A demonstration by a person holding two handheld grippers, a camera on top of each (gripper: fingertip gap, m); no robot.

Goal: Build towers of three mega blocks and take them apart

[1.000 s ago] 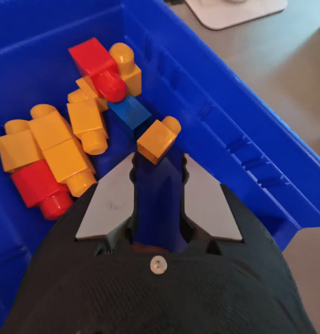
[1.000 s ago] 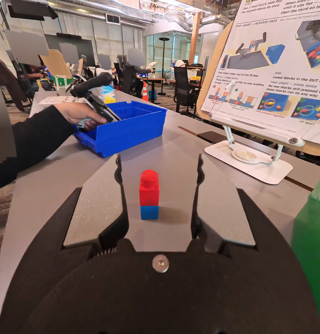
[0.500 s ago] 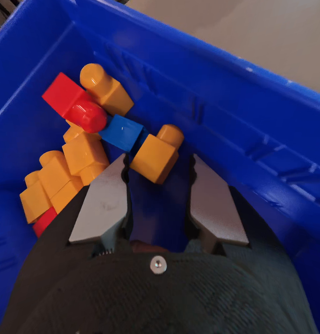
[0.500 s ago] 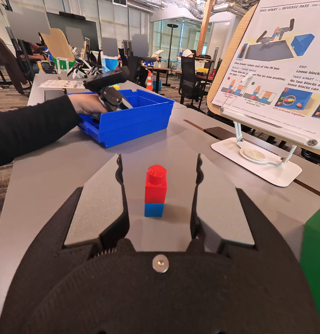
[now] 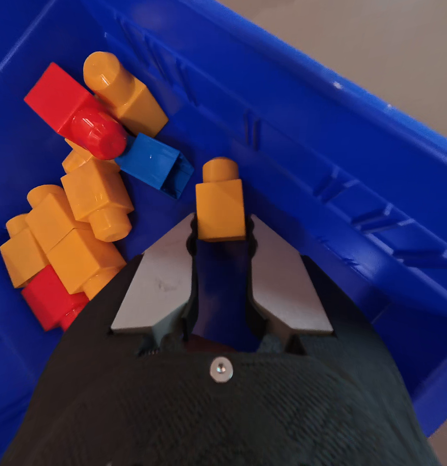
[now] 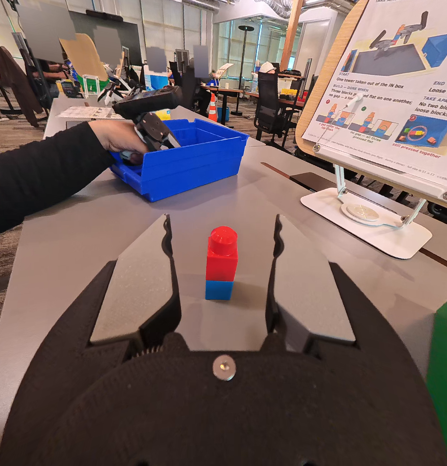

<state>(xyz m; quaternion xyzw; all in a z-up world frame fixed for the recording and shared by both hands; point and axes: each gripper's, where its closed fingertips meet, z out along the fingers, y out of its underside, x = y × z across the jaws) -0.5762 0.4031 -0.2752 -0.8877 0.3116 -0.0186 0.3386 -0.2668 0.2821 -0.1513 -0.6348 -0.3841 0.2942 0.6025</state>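
- The left claw (image 5: 220, 228) grips an orange mega block (image 5: 219, 209) by its base, stud pointing away, inside the blue bin (image 5: 318, 156).
- The right claw (image 6: 222, 235) gapes wide on the bench (image 6: 66, 239), flanking the red-on-blue tower (image 6: 221, 264).
- Judged step: fetching the third block; next, lift clear of the bin wall and loose blocks (image 5: 91, 201), then press it on.

My body hides part of the low red block (image 5: 47, 297) and the blue bin (image 5: 318, 156) floor beneath me – a green thing (image 6: 444, 378) is cut by the right edge, its kind unclear
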